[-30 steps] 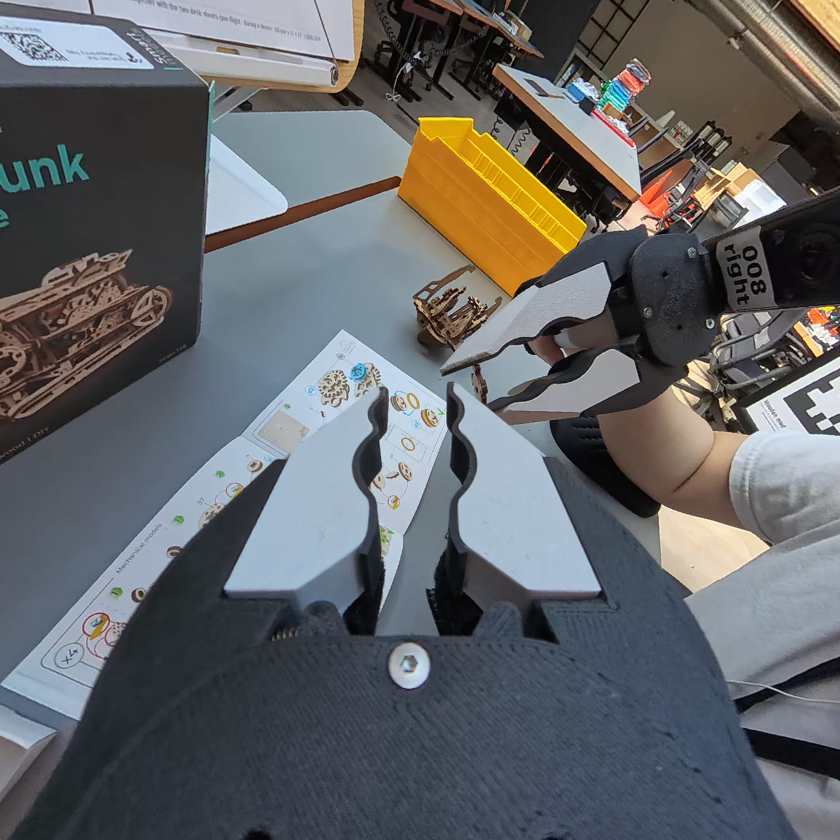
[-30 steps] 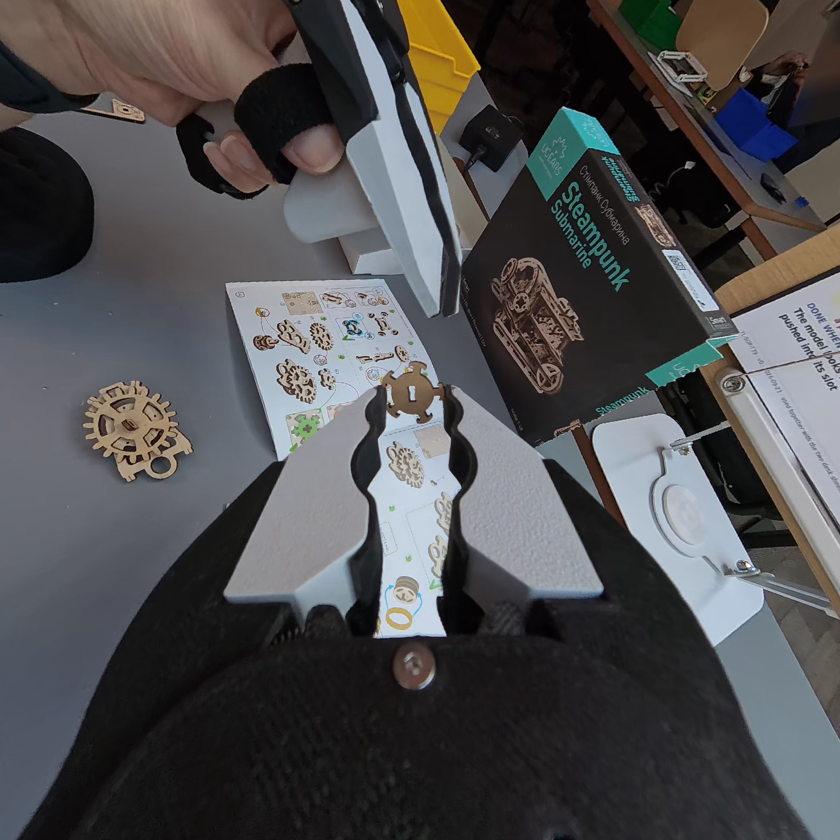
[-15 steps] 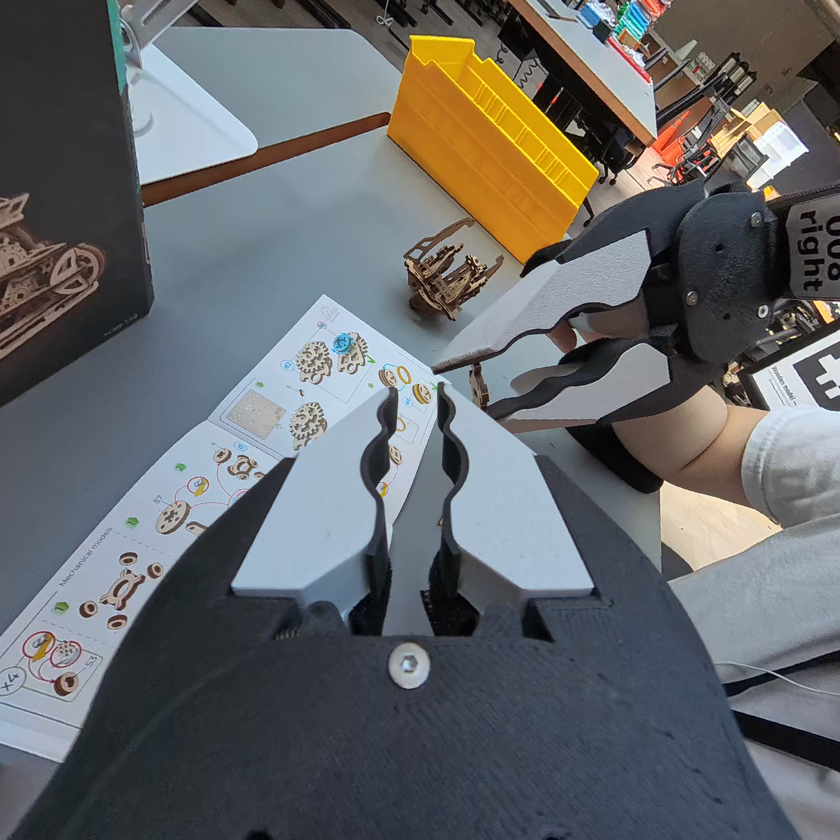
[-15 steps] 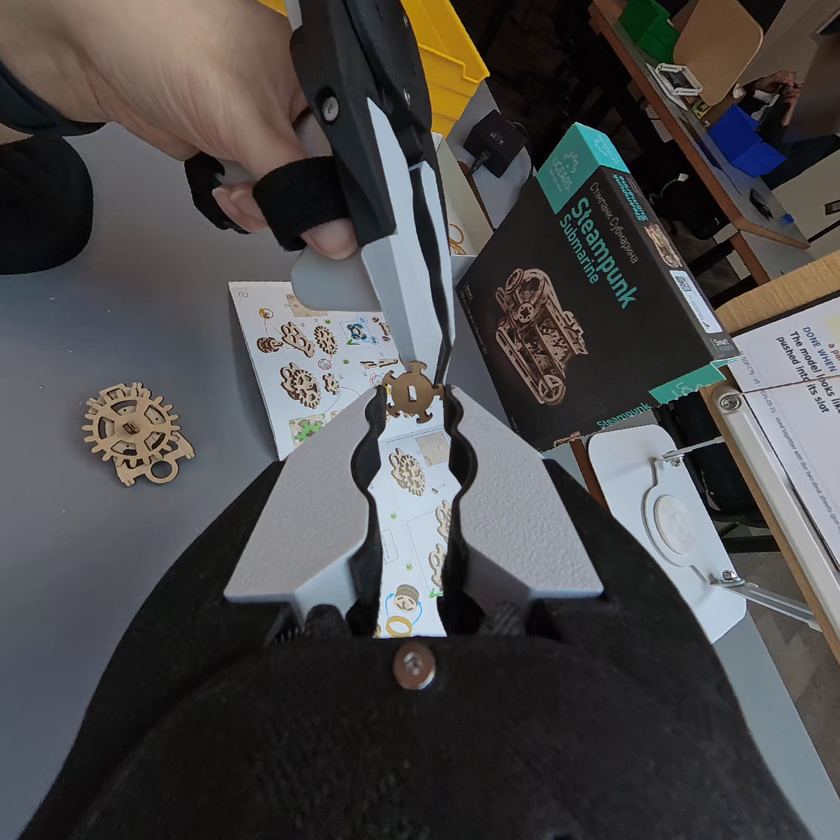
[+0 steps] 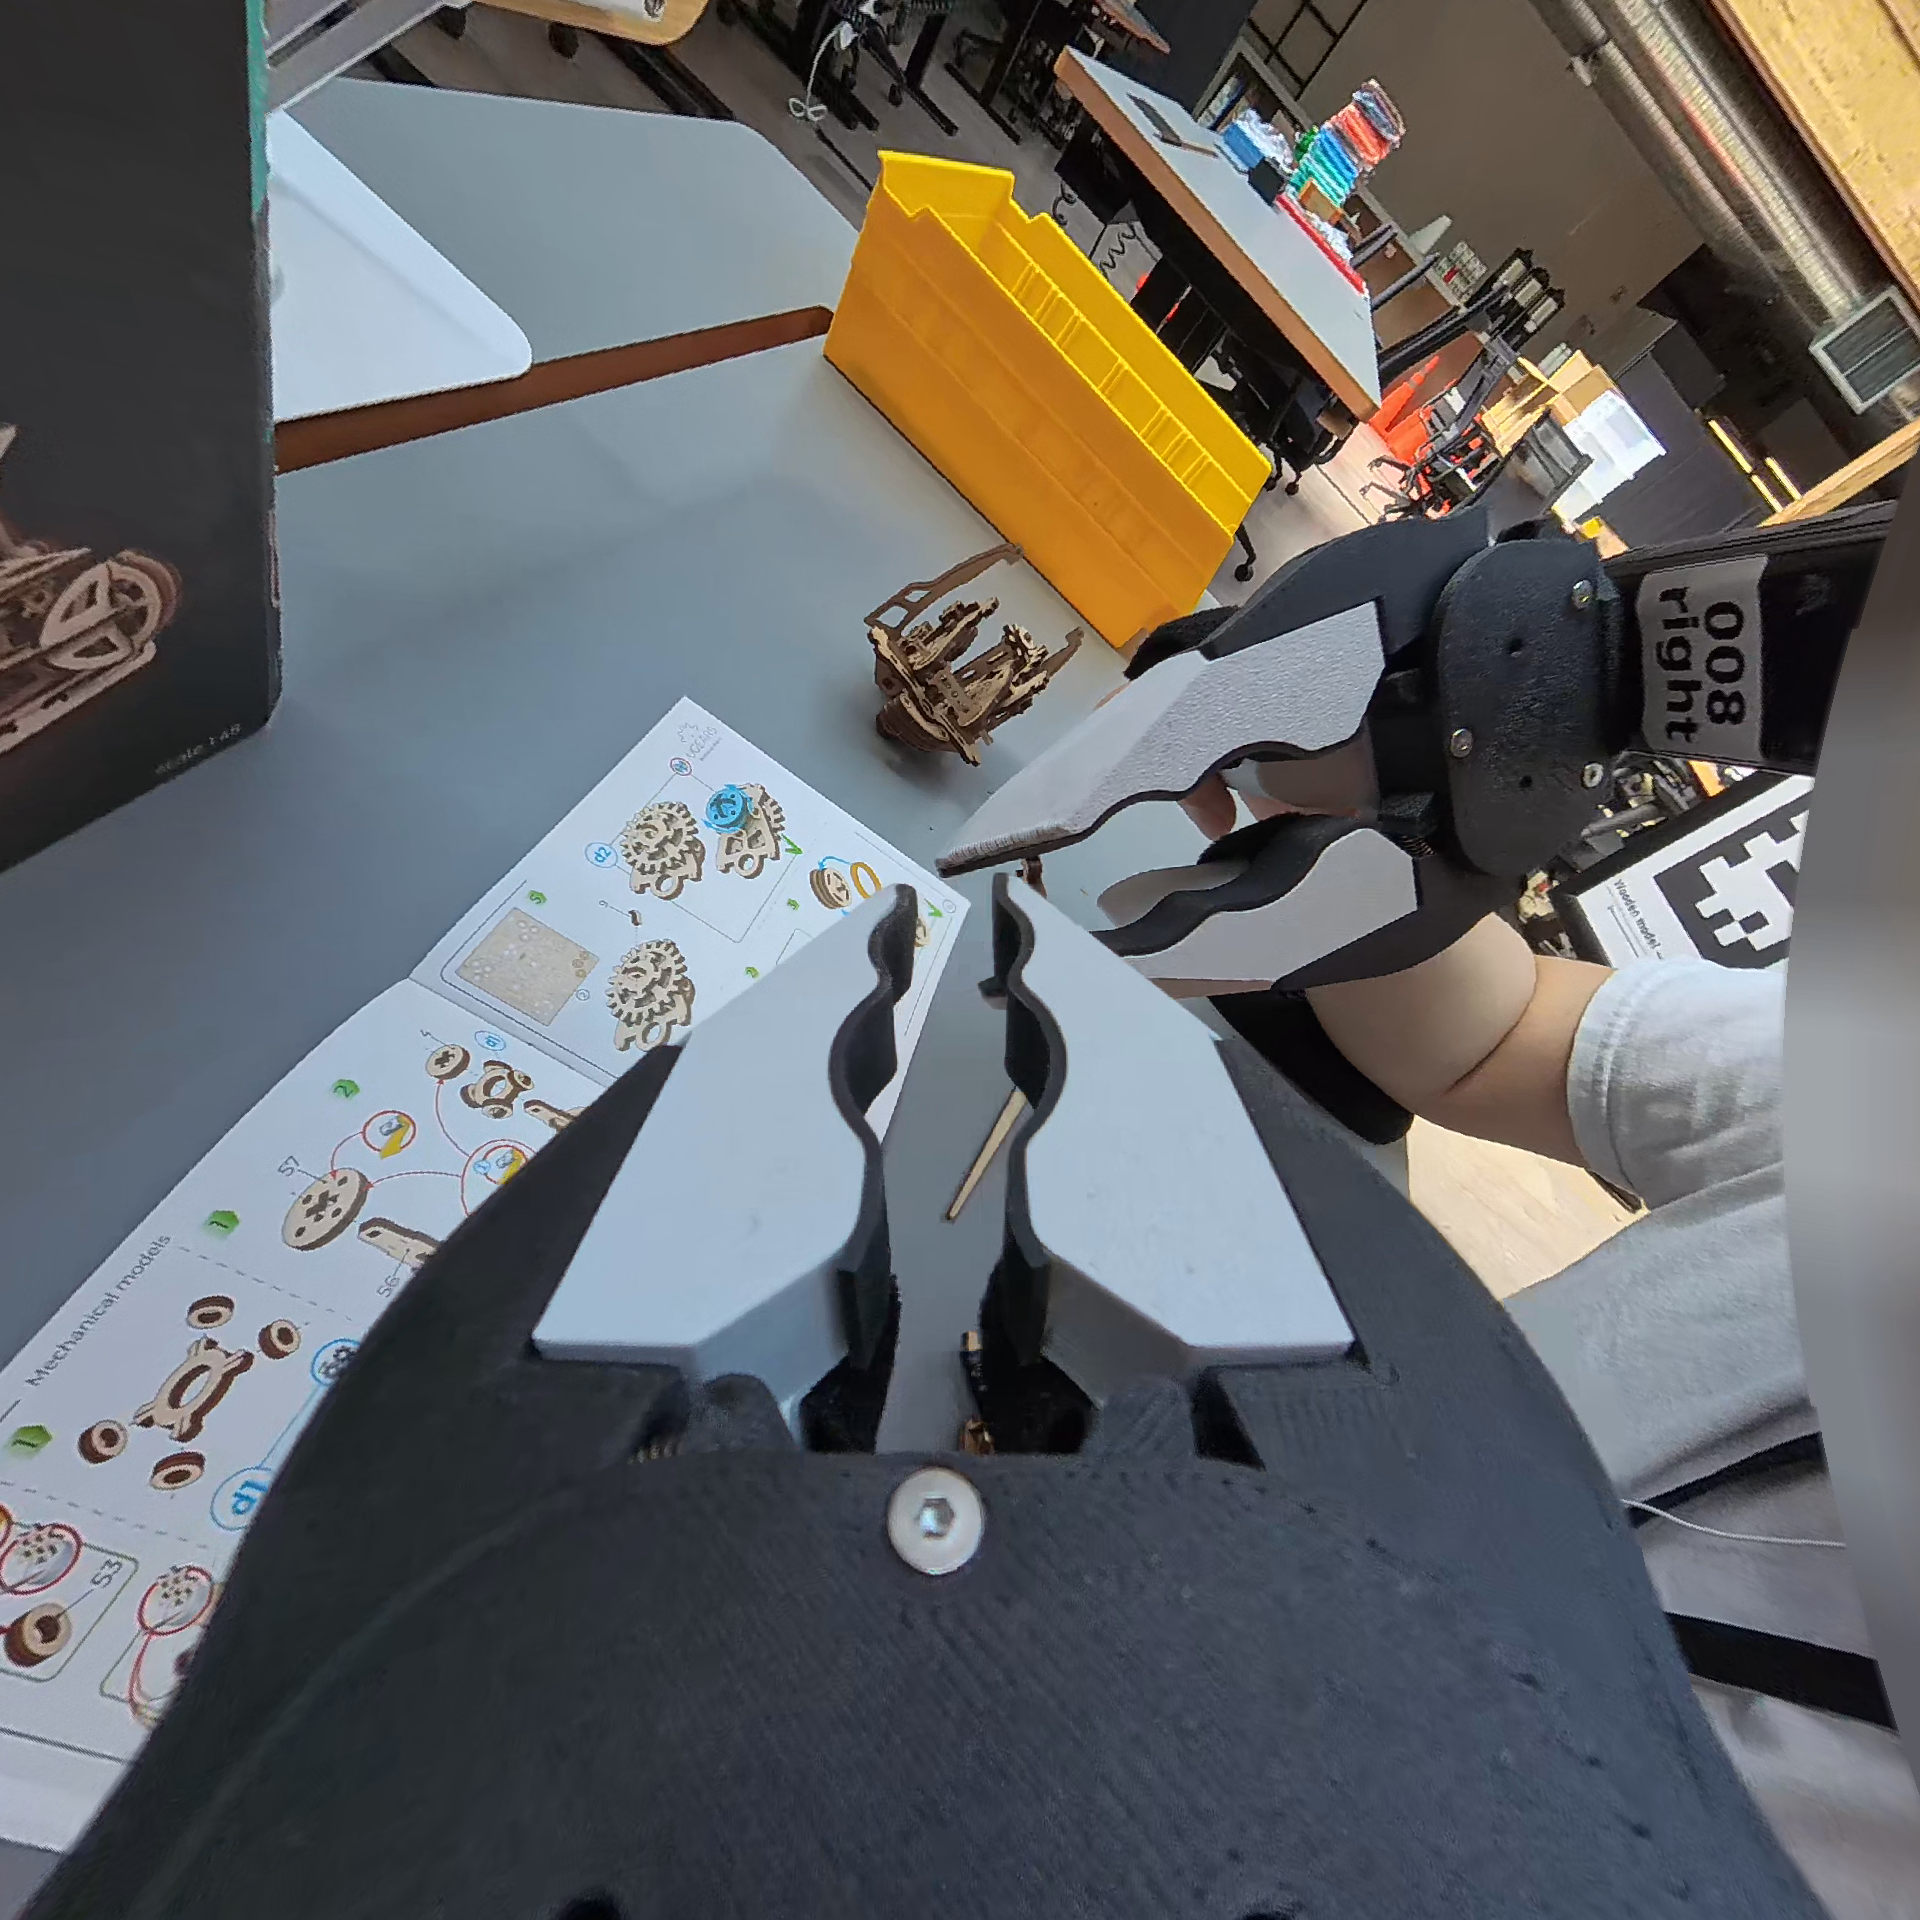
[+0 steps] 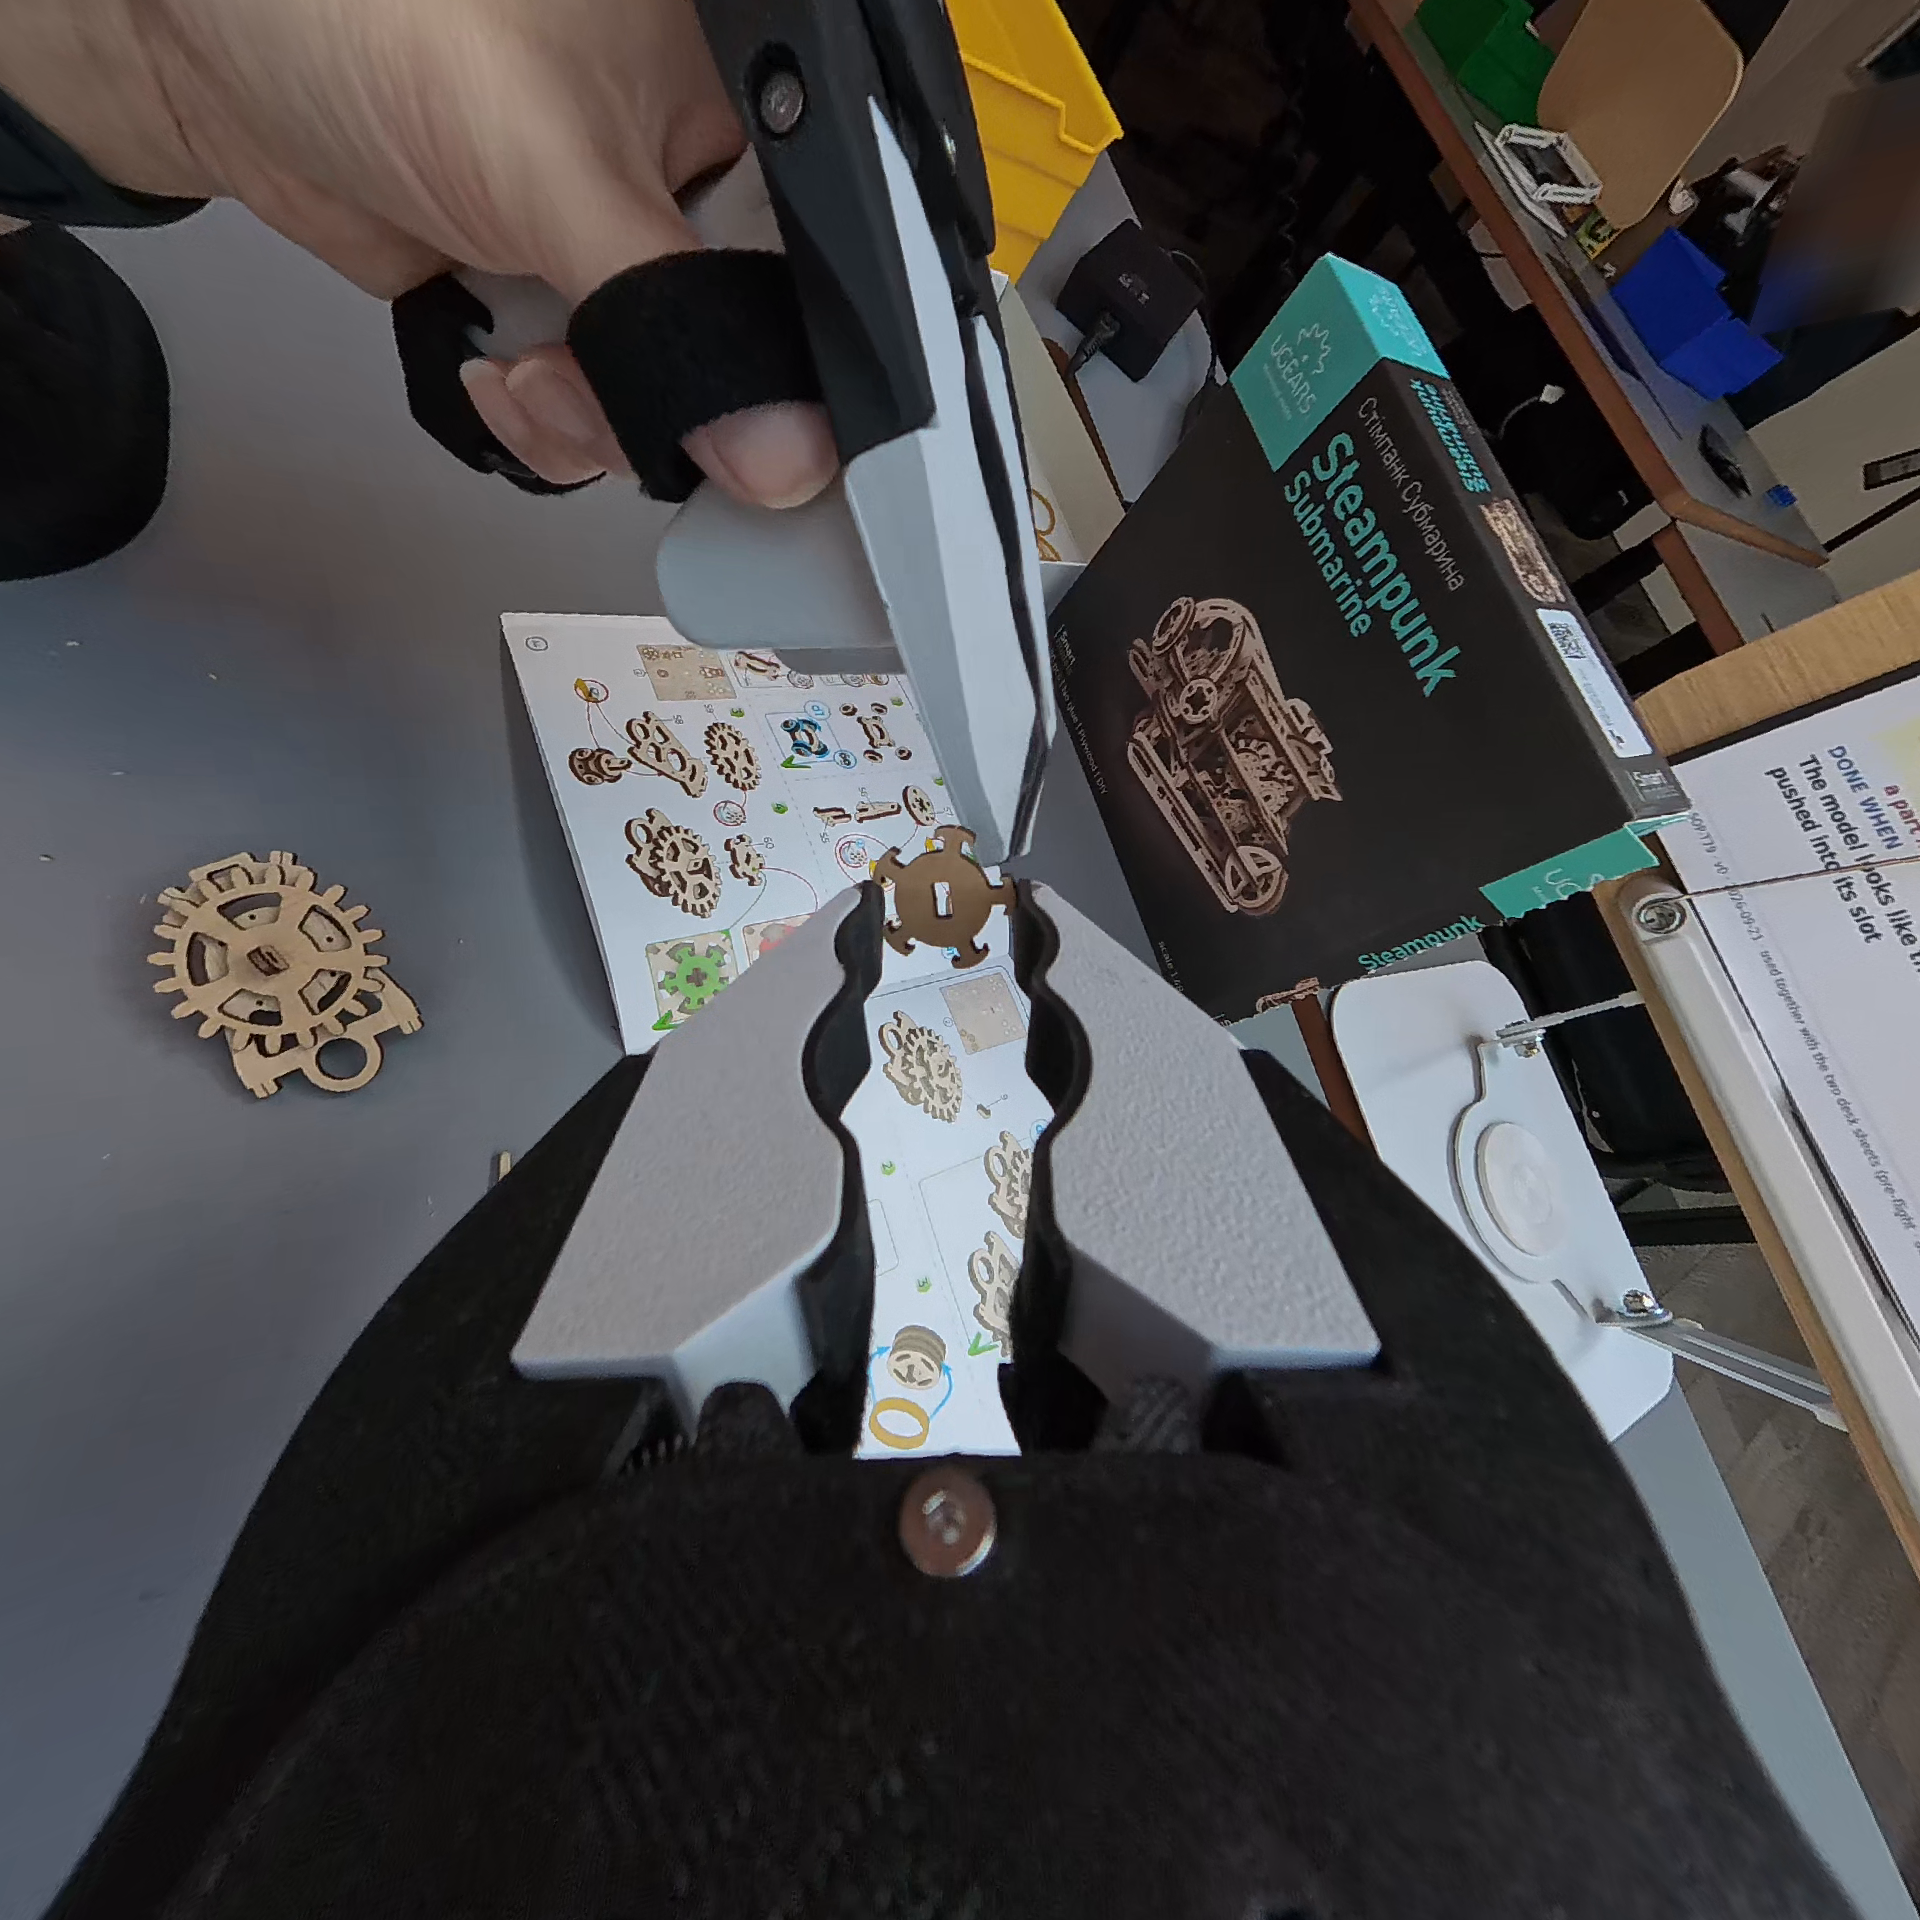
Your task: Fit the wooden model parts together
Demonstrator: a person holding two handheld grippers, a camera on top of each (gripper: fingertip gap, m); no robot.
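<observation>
My right gripper point(image 6: 943, 906) is shut on a small notched wooden disc point(image 6: 940, 891) with a slot in its middle and holds it above the instruction sheet point(image 6: 727, 790). My left gripper point(image 6: 1006, 831) comes down from above, and its tips meet the disc's upper right edge. In the left wrist view the left gripper point(image 5: 954, 902) has a narrow gap and holds nothing. There the right gripper point(image 5: 1023, 873) lies just beyond its tips. A wooden gear assembly point(image 6: 270, 966) lies flat on the grey table. A part-built wooden model point(image 5: 956, 665) stands near the yellow bin point(image 5: 1039, 364).
The dark model box point(image 6: 1351, 675) stands at the right behind the sheet. A thin wooden stick point(image 5: 987, 1153) shows through the left gripper's gap. A white plate with a round pad point(image 6: 1486, 1174) sits at the table's right edge. A black pad point(image 6: 62, 395) lies at far left. The wooden gear assembly point(image 6: 270, 966) lies around 15 cm away from my right fingertips. Left tips and right tips are each some 20 cm from the part-built wooden model point(image 5: 956, 665).
My left gripper has come down closer to the disc and its gap has narrowed. The right gripper has kept the disc almost still.
</observation>
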